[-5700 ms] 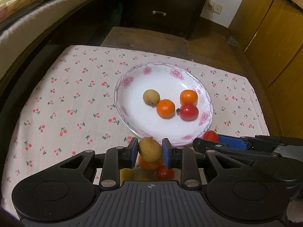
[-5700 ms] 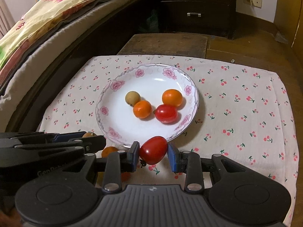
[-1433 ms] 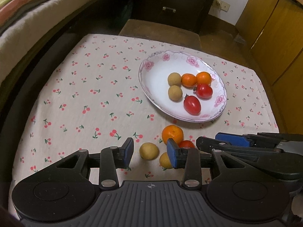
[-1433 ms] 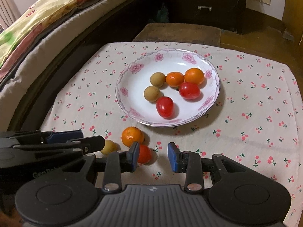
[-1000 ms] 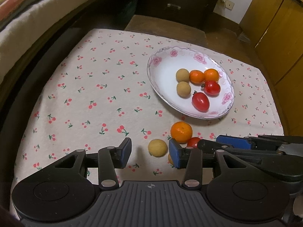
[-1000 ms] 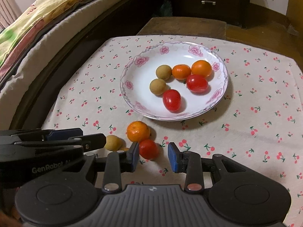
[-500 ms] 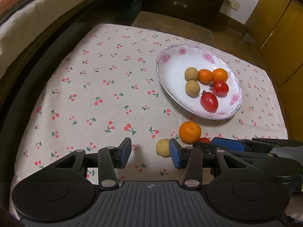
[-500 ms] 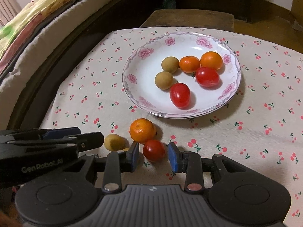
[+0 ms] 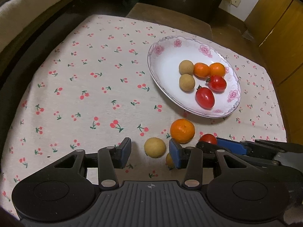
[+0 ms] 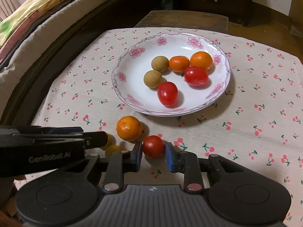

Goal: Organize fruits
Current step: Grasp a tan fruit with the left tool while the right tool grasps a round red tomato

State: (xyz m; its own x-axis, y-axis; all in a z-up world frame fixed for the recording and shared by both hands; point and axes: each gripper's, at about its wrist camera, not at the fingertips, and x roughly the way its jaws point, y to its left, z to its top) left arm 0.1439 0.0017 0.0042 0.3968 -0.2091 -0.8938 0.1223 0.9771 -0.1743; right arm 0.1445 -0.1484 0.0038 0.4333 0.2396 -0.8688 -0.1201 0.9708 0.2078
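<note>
On a cherry-print tablecloth [image 9: 79, 79], the right gripper [image 10: 153, 156] has just closed its jaws on a small red tomato [image 10: 153, 146], both blue pads touching its sides while it rests on the cloth; the left gripper [image 9: 150, 154] stands part-open and grips nothing, a tan longan [image 9: 155, 147] lying on the cloth between its pads, nearer the right pad, with clear cloth on its left side; a loose mandarin [image 9: 182, 130] sits just beyond both sets of fingers, near the tomato, and a yellowish fruit [image 10: 112, 150] is half hidden behind the left gripper's finger; the flowered plate [image 10: 121, 75] lies farther off, its near rim close to the mandarin but apart from it; inside it two longans, two mandarins and two red tomatoes cluster toward the centre and right, leaving the left half of the white well bare; wide open cloth spreads left of the plate in the left wrist view and right of it in the right wrist view; the cloth's far edge ends at a brown wooden surface [image 10: 181, 19]; a bed [image 10: 37, 19] runs along the left edge.
</note>
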